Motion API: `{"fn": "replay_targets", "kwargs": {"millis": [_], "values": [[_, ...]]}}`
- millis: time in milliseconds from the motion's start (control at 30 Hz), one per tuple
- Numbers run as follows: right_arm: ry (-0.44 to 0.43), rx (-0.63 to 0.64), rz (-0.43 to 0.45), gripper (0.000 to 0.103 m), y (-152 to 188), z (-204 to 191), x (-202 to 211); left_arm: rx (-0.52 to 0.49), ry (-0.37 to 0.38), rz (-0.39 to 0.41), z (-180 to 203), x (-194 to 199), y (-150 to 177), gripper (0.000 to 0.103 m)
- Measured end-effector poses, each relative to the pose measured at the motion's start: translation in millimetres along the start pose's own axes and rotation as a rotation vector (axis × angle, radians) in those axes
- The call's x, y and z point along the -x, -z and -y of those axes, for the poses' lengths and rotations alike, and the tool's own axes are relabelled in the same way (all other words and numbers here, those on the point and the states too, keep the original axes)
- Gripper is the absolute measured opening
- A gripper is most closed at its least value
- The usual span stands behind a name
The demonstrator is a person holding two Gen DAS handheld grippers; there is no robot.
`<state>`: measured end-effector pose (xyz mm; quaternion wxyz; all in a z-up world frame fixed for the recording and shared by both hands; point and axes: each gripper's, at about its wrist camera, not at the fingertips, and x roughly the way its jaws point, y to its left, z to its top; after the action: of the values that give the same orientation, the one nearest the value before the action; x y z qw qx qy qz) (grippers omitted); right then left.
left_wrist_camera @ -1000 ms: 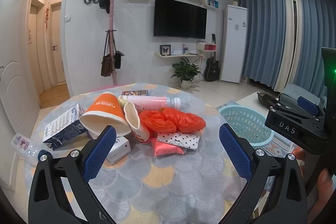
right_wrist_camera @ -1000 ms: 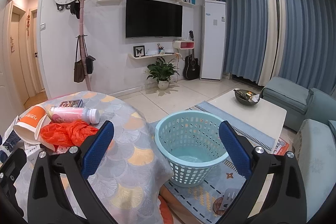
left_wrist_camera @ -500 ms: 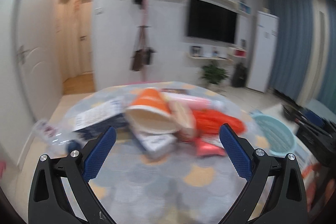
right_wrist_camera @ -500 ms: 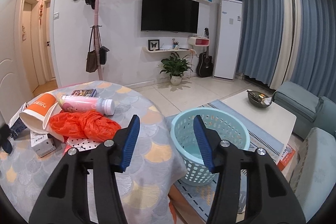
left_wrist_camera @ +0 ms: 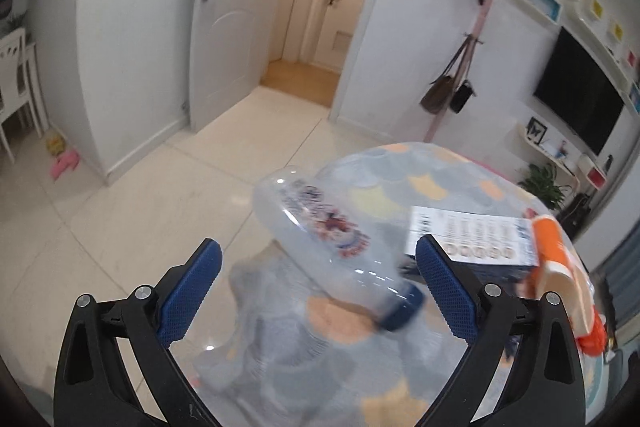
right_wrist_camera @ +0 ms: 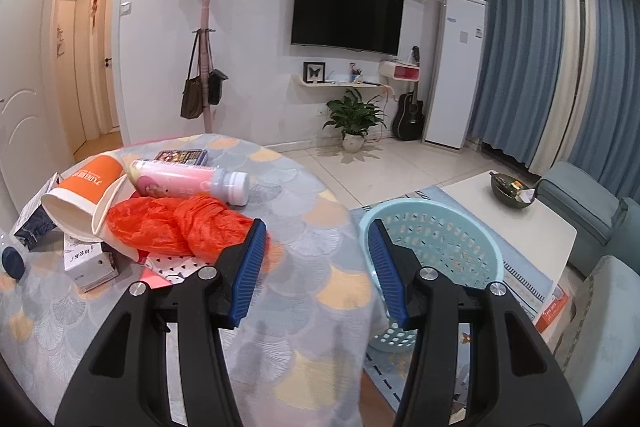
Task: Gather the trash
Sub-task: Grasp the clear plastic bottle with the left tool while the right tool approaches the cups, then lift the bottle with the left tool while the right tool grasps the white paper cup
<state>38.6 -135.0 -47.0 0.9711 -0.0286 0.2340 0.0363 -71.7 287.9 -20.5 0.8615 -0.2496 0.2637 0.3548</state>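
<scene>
My left gripper [left_wrist_camera: 316,267] is wide open, and a clear plastic bottle [left_wrist_camera: 332,239] with a dark blue cap lies between its fingers on the round table [left_wrist_camera: 400,171]; the pads do not touch it. My right gripper [right_wrist_camera: 316,247] is partly closed and empty, above the table's right edge. Left of it lie an orange plastic bag [right_wrist_camera: 180,223], a pink bottle [right_wrist_camera: 188,183], an orange paper cup [right_wrist_camera: 84,195] and small boxes. The light blue laundry basket [right_wrist_camera: 436,251] stands empty on the floor to the right of the table.
A white box with blue print [left_wrist_camera: 472,237] and the orange cup [left_wrist_camera: 560,263] lie right of the clear bottle. A white coffee table [right_wrist_camera: 516,223] and blue sofa [right_wrist_camera: 588,203] stand beyond the basket. Tiled floor lies left of the table.
My left gripper has swung left and down onto the clear bottle at the table's edge, staying open. My right gripper has narrowed from wide open and shifted left over the table.
</scene>
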Motion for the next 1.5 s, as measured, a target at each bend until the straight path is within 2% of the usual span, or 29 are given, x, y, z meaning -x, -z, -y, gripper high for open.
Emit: {"fn": "replay_targets", "kwargs": {"millis": [200, 300, 500, 733, 967, 1000, 1033, 1067, 1133, 1200, 1267, 1333, 1400, 1500], "values": [[-0.026, 0.029, -0.003, 0.050, -3, -18, -7, 0.019, 0.013, -0.100, -5, -29, -14, 0.091], [-0.030, 0.039, 0.000, 0.050, -6, -23, -8, 0.018, 0.017, -0.132, -3, -37, -6, 0.089], [-0.027, 0.032, -0.009, 0.050, -8, -23, -12, -0.029, -0.011, -0.178, 11, -57, -3, 0.079], [-0.043, 0.019, -0.042, 0.050, -7, -18, -24, -0.083, -0.028, -0.168, 28, -63, -1, 0.075], [-0.170, 0.001, -0.149, 0.058, -7, -30, -46, -0.175, 0.034, -0.161, 50, -62, 4, 0.061], [-0.189, -0.002, -0.163, 0.058, -8, -32, -48, -0.186, 0.042, -0.159, 54, -62, 4, 0.058], [-0.204, -0.003, -0.171, 0.058, -9, -35, -49, -0.200, 0.056, -0.135, 56, -57, 6, 0.047], [-0.221, -0.003, -0.177, 0.058, -11, -38, -49, -0.214, 0.065, -0.115, 58, -54, 5, 0.041], [-0.247, 0.003, -0.177, 0.058, -14, -44, -48, -0.238, 0.100, -0.095, 62, -43, 3, 0.019], [-0.268, 0.014, -0.170, 0.060, -17, -52, -46, -0.251, 0.123, -0.101, 63, -39, 2, 0.011], [-0.289, 0.028, -0.165, 0.061, -19, -59, -43, -0.259, 0.139, -0.109, 62, -40, 2, 0.013], [-0.306, 0.044, -0.164, 0.062, -19, -68, -41, -0.260, 0.136, -0.117, 60, -43, 4, 0.036], [-0.314, 0.053, -0.170, 0.063, -17, -73, -42, -0.252, 0.120, -0.156, 57, -52, 8, 0.048], [-0.317, 0.056, -0.184, 0.063, -14, -75, -42, -0.253, 0.139, -0.169, 55, -55, 13, 0.052]]}}
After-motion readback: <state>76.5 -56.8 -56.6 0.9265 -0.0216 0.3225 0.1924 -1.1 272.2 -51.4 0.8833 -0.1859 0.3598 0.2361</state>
